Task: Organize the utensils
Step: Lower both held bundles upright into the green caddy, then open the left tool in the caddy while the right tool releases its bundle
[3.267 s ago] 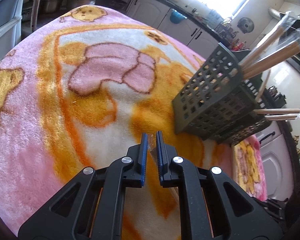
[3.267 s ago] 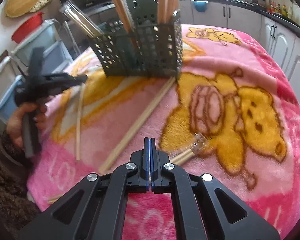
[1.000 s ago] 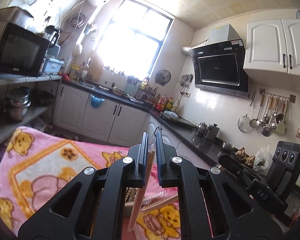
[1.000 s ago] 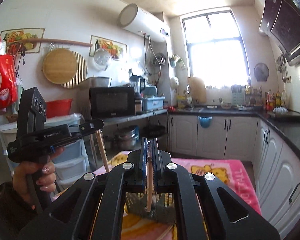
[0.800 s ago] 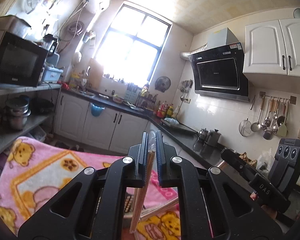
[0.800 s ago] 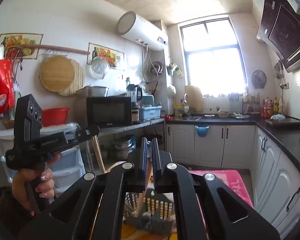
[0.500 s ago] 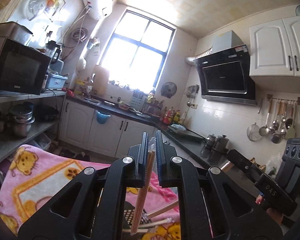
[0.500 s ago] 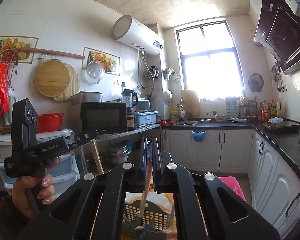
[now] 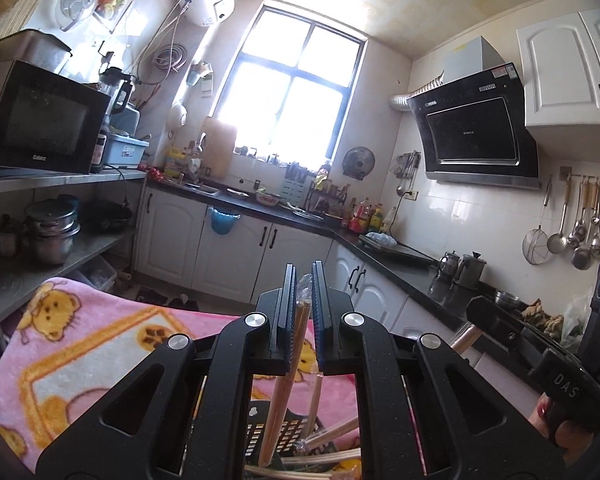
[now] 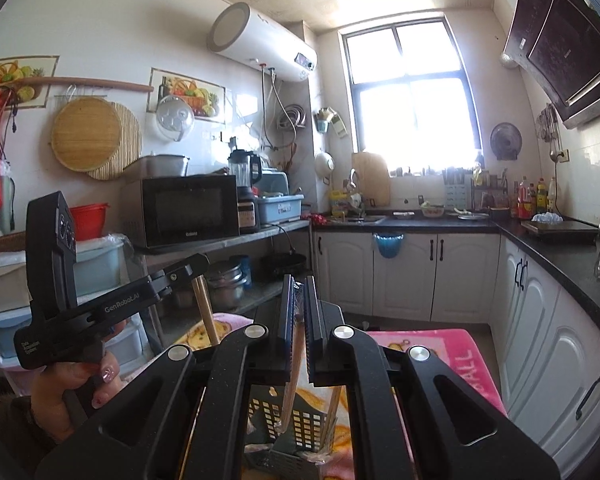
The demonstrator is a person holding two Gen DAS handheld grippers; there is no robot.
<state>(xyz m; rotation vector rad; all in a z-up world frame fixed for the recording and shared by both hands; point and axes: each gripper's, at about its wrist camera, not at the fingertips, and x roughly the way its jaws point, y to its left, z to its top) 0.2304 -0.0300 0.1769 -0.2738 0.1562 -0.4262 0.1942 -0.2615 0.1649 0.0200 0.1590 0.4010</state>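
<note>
Your left gripper (image 9: pixel 301 320) clamps a wrapped pair of wooden chopsticks (image 9: pixel 284 384), and your right gripper (image 10: pixel 297 322) pinches another wrapped wooden pair (image 10: pixel 292 372). Both pairs hang tip-down over the dark perforated plastic utensil basket (image 10: pixel 300 424) on the pink cartoon-bear blanket (image 9: pixel 84 360). Tilted sticks may catch the rim or the chopsticks already inside.

A bright four-pane window (image 10: pixel 414 116) at 12 o'clock backlights white base cabinets (image 10: pixel 404 276), with a black microwave (image 10: pixel 188 210) at 9 o'clock.
</note>
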